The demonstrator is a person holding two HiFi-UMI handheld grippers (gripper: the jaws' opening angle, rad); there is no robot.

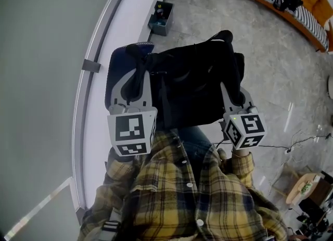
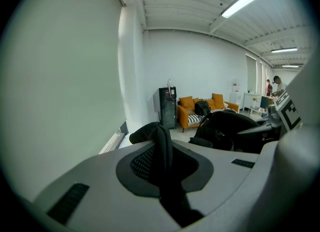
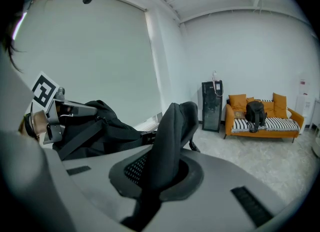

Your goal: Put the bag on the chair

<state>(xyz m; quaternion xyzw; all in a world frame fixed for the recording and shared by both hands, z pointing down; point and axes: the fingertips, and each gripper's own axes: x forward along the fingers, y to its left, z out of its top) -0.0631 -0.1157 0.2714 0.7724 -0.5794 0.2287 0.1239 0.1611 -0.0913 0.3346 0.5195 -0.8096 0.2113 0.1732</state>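
Note:
I hold a black bag [image 1: 195,86] up in front of the person's plaid shirt, one shoulder strap in each gripper. My left gripper [image 1: 137,73] is shut on a padded black strap [image 2: 162,148], which runs up between its jaws. My right gripper [image 1: 230,86] is shut on the other strap [image 3: 172,133]. The bag's body [image 2: 227,128] hangs between the two grippers and also shows in the right gripper view [image 3: 95,123]. A dark blue rounded shape [image 1: 115,71] shows under the bag's left side; I cannot tell whether it is the chair.
A white ledge [image 1: 112,52] runs along the grey wall on the left, with a small bin [image 1: 160,17] beside it. An orange sofa [image 1: 291,3] stands at the far right and a black cabinet [image 2: 167,106] by the wall. A cable [image 1: 296,142] lies on the floor.

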